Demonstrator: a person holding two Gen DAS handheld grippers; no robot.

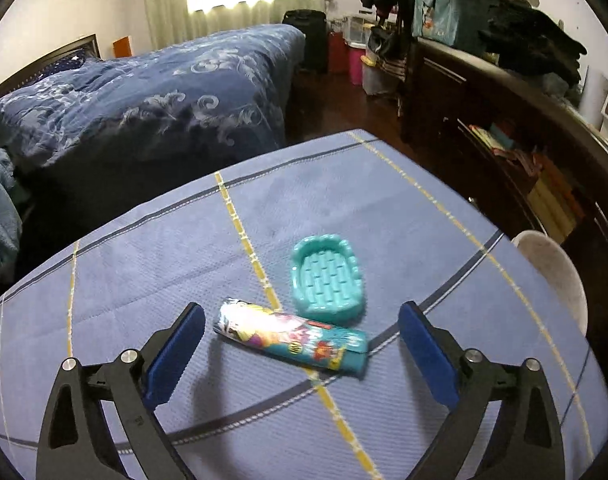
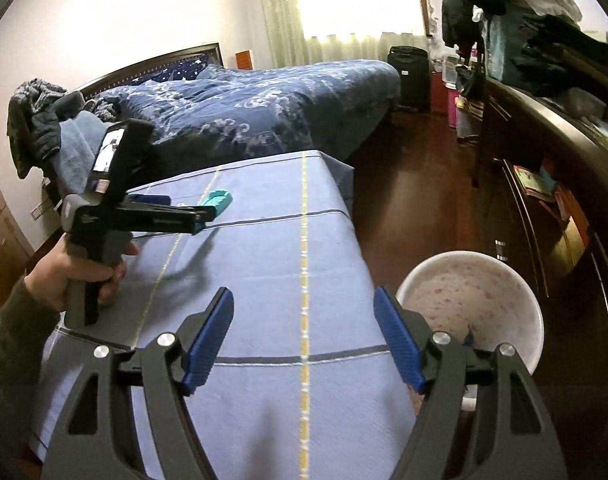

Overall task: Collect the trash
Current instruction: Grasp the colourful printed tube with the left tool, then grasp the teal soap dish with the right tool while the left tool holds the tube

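Note:
A colourful printed wrapper tube (image 1: 290,338) lies on the blue checked tablecloth (image 1: 144,264), just in front of a teal plastic tray (image 1: 327,278). My left gripper (image 1: 302,307) hangs open over the cloth, and the tube sits between its blue pads (image 1: 176,356) without touching either one. The right wrist view shows that gripper (image 2: 202,220) from the side, held in a hand (image 2: 84,276), with the teal tray (image 2: 220,200) beyond its tips. My right gripper (image 2: 302,292) is open over the near part of the cloth, with nothing between its fingers.
A white bin (image 2: 472,300) with pink specks stands on the floor off the table's right edge; its rim (image 1: 552,272) also shows in the left wrist view. A bed with a blue quilt (image 1: 164,92) lies beyond the table. Dark cabinets (image 2: 544,184) line the right side.

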